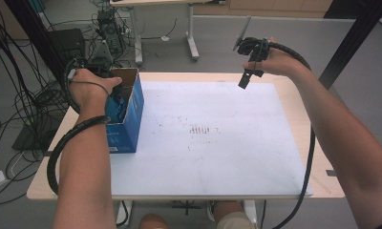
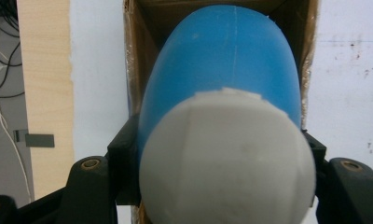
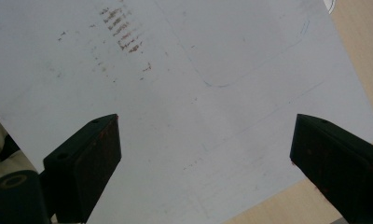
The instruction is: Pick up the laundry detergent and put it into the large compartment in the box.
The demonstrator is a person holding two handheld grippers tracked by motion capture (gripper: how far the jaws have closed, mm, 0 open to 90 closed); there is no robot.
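Smooth blue bottle with matte white cap inside cardboard box.

Nothing readable here

The blue box has some pale print low on its side, but it's way too small and blurry to make out. The white sheet only carries brownish smudges and faint pen lines, no letters or numbers. The blue bottle and its white cap are plain.
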